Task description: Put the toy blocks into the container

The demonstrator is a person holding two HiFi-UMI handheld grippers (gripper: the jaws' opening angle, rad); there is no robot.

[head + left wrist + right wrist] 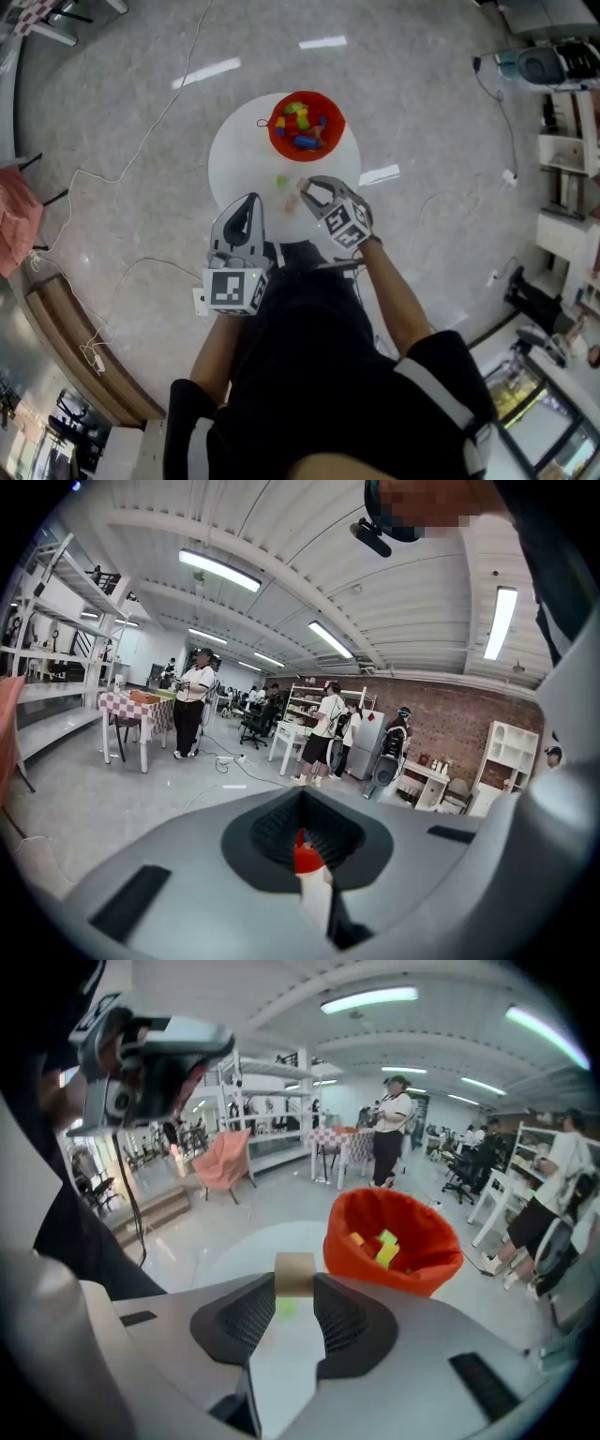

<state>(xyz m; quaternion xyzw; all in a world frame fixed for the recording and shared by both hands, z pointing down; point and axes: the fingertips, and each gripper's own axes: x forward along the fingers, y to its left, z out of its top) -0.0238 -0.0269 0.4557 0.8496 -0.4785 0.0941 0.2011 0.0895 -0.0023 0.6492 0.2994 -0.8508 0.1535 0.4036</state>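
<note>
— Gripping a tan toy block (pixel 294 1271) between its jaws, the right hand-held gripper (pixel 294 1288) hangs above the white desk (pixel 239 155), just below the red container (pixel 274 131) in the head view.
— And the left hand-held gripper (pixel 251 201)?
— Clenched on nothing, at the desk's lower-left edge.

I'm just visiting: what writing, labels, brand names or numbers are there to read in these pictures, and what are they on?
No text can be read in any view.
Cube on the left gripper and cube on the right gripper: black-and-white square patterns only, no letters or digits.
Tan block between the right gripper's jaws, red container: plain.
Distant shelves: too small to read anything.
</note>
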